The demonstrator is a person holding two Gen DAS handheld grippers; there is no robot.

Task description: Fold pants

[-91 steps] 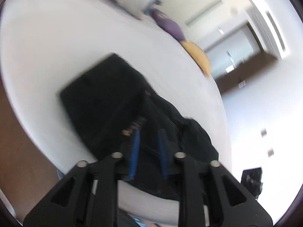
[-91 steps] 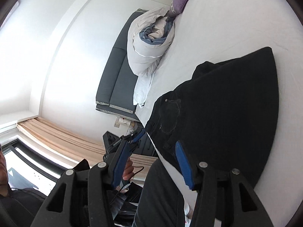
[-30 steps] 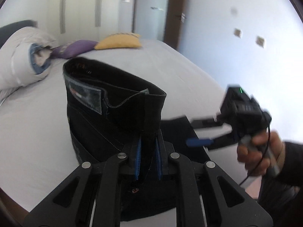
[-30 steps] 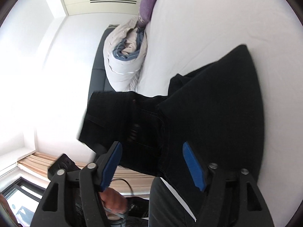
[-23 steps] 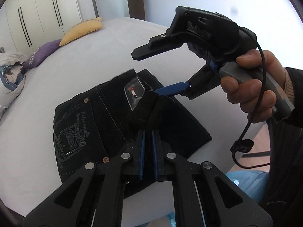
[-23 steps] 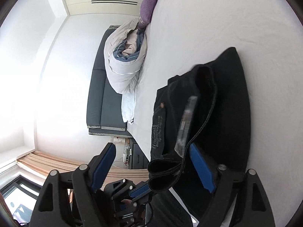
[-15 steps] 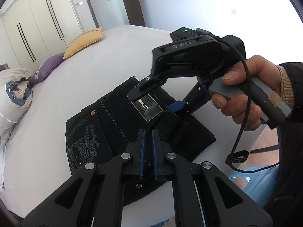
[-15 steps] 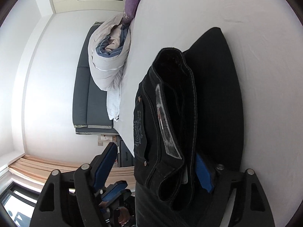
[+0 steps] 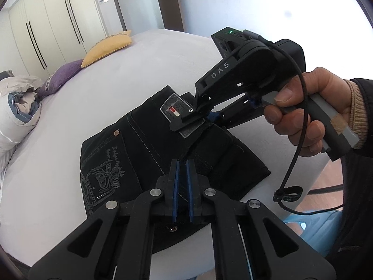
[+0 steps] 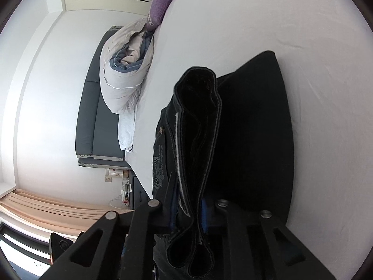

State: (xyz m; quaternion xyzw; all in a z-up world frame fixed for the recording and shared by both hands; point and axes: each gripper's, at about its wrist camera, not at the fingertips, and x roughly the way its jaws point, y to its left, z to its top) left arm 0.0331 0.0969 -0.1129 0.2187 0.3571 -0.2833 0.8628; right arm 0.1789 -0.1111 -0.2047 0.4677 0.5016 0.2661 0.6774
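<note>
Pants (image 9: 144, 154) are sitting folded near the edge of the white bed (image 9: 149, 70), black denim with the waistband bunched up. Your left gripper (image 9: 182, 182) is pinched tight on a fold of that fabric. Your right gripper (image 9: 198, 121) is closing its jaws on the waistband by the label patch (image 9: 173, 110).

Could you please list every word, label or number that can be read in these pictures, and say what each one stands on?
"DAS": on the arm of the right gripper.
Back pocket of the pants: stitched script and a crest, not clearly legible.
Waistband patch: a red and white mark, its lettering too small to read.
Wall sticker: too blurred to read.
</note>
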